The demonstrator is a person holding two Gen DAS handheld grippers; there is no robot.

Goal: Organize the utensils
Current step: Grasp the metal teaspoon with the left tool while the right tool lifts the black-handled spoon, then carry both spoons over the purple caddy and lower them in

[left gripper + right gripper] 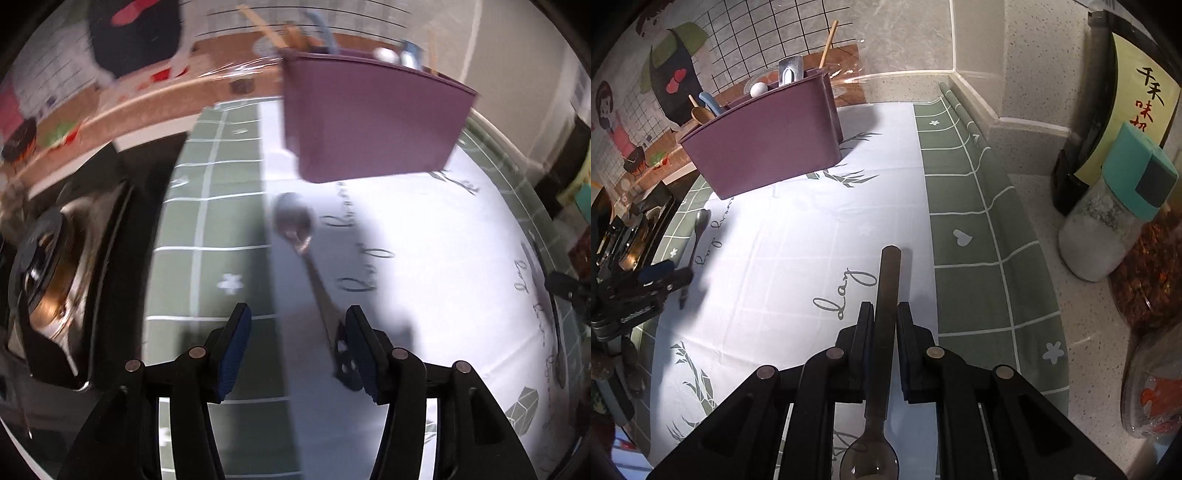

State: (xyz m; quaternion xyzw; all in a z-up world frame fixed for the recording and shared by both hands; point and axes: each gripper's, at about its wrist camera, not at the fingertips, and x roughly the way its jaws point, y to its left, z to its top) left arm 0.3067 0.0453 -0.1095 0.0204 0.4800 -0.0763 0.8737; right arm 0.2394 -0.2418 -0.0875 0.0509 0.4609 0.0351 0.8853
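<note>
A purple utensil holder (373,118) (764,142) stands on the cloth with several utensils in it. A metal spoon (295,221) (698,229) lies on the white cloth in front of it, bowl toward the holder. My left gripper (297,325) is open, its fingers on either side of the spoon's handle end, just above it. It also shows in the right wrist view (665,277). My right gripper (884,314) is shut on a dark spoon (886,288), handle pointing forward, bowl (870,461) toward the camera, above the cloth.
A stove burner (48,266) sits left of the cloth. A salt shaker with a teal lid (1108,218), a dark bottle (1104,107) and a jar (1152,387) stand at the right. The tiled wall (894,40) is behind the holder.
</note>
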